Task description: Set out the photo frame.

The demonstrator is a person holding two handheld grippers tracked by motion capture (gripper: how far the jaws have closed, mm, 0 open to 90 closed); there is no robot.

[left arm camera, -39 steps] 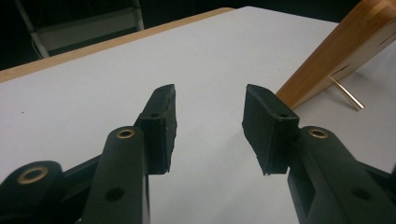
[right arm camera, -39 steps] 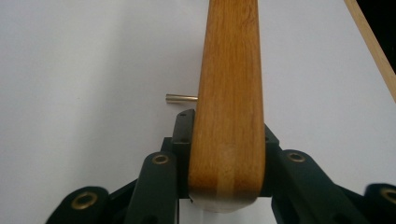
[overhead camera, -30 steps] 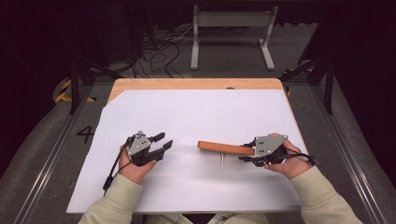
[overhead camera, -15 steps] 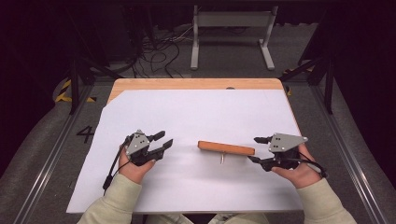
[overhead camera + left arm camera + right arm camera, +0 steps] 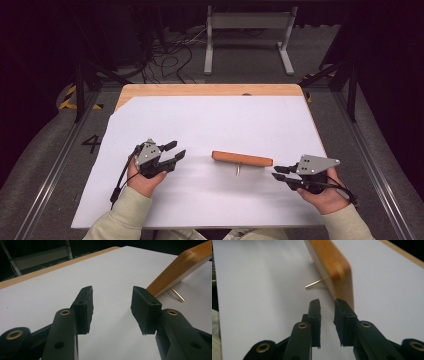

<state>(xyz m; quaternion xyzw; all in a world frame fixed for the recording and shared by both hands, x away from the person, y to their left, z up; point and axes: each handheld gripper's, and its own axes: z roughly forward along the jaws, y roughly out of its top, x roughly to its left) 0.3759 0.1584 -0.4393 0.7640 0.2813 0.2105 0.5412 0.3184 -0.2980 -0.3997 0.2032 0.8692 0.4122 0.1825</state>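
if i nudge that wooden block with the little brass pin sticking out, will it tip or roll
The wooden block looks stiff and solid, so it should slide rather than bend. It seems to stand on a narrow edge, propped by the brass pin, so a push on its flat face may well tip it. Its flat faces make rolling unlikely.

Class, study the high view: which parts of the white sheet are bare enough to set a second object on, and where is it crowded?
The far half of the white sheet, between the wooden block and the table's wooden far edge, is bare. So is the near strip between the two forearms. It is crowded along the middle line: left claw, block with its brass pin, right claw.
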